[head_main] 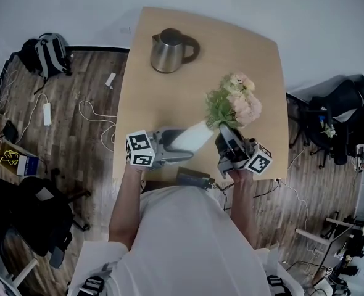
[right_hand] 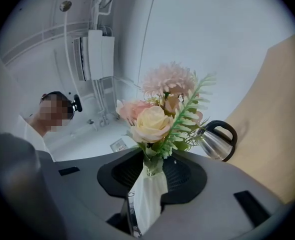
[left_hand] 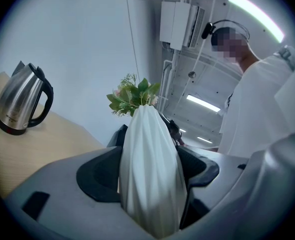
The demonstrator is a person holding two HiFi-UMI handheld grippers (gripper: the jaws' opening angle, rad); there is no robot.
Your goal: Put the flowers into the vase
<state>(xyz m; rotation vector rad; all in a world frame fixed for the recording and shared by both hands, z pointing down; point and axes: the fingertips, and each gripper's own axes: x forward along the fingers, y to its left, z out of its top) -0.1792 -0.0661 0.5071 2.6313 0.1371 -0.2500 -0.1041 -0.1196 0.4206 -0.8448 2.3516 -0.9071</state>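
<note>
My left gripper (head_main: 177, 147) is shut on the lower body of a white ribbed vase (head_main: 189, 138), holding it tilted above the wooden table (head_main: 256, 60) with its mouth up and to the right. In the left gripper view the vase (left_hand: 150, 169) fills the gap between the pads. My right gripper (head_main: 227, 135) is shut on the white-wrapped stem (right_hand: 146, 199) of a bouquet of pink and cream flowers (right_hand: 160, 114) with green leaves. The flowers (head_main: 234, 100) stand right beside the vase's mouth. Whether the stem is inside the vase I cannot tell.
A steel kettle (head_main: 169, 49) stands at the table's far end. A small dark device (head_main: 192, 177) lies at the near edge. Around the table, on the wooden floor, are a backpack (head_main: 46, 54), cables and black office chairs (head_main: 342, 122).
</note>
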